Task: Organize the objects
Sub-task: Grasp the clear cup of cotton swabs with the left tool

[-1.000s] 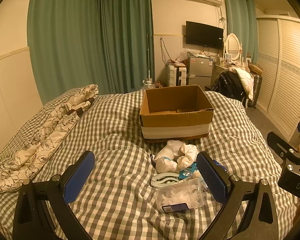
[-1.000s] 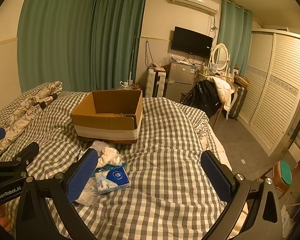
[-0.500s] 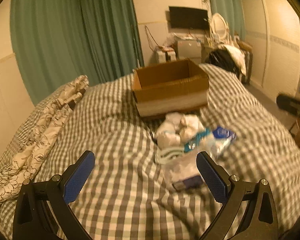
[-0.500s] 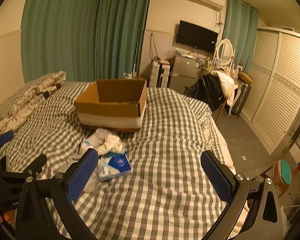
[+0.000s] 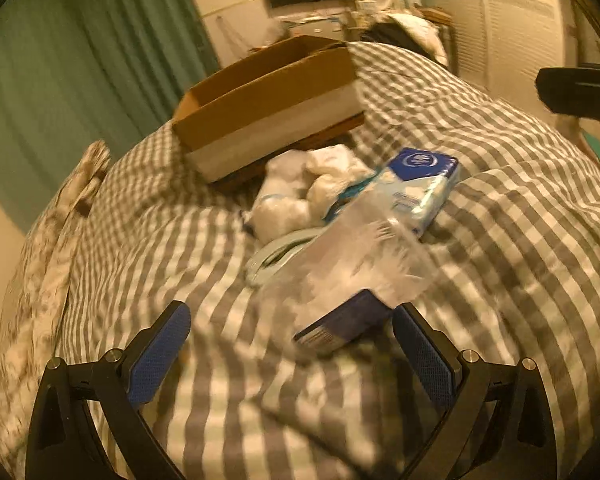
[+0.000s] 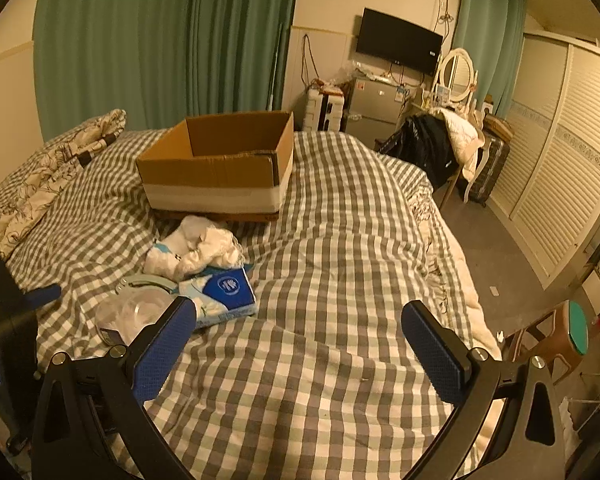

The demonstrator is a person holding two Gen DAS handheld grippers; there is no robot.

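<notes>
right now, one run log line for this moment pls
left gripper: open, near clear bag | right gripper: open, empty | cardboard box: looks empty

An open cardboard box is set upright on the checked bedcover. Just before it, crumpled white cloth, a blue tissue pack and a clear bag are clustered.

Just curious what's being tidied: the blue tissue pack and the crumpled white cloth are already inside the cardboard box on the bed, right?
Not quite. The blue tissue pack and the crumpled white cloth lie on the checked bedcover in front of the cardboard box, not inside it. The right wrist view shows this clearly.
</notes>
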